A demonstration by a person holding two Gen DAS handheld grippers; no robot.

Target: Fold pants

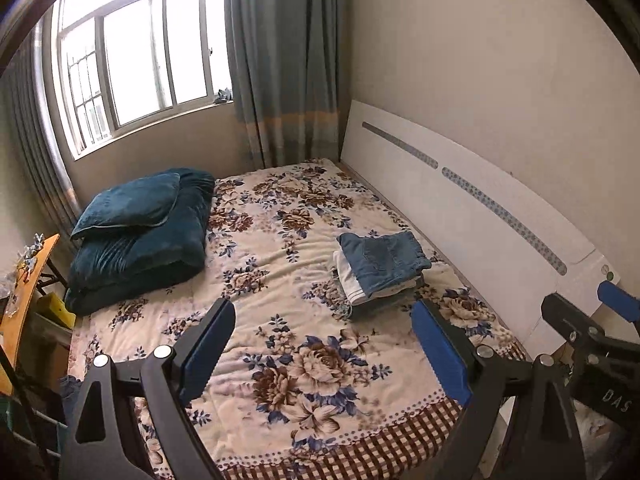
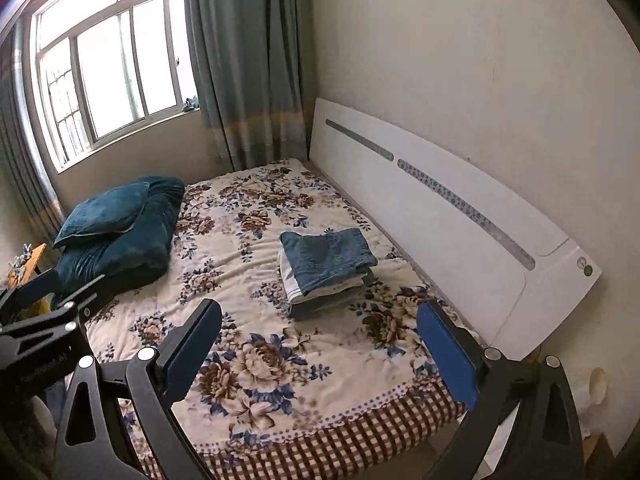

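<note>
Floral bedspread [image 1: 280, 320] fills my view: the folded pants [image 1: 386, 262] top a small clothes stack near the headboard [image 1: 480, 208]. My left gripper [image 1: 324, 344] and right gripper [image 2: 320, 344] hover well back, jaws spread, empty. Folding looks finished, I judge.

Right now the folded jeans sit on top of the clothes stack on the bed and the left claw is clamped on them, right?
Not quite. The folded jeans do top the stack on the bed, but the left claw is open and empty, as the left wrist view shows.
</note>
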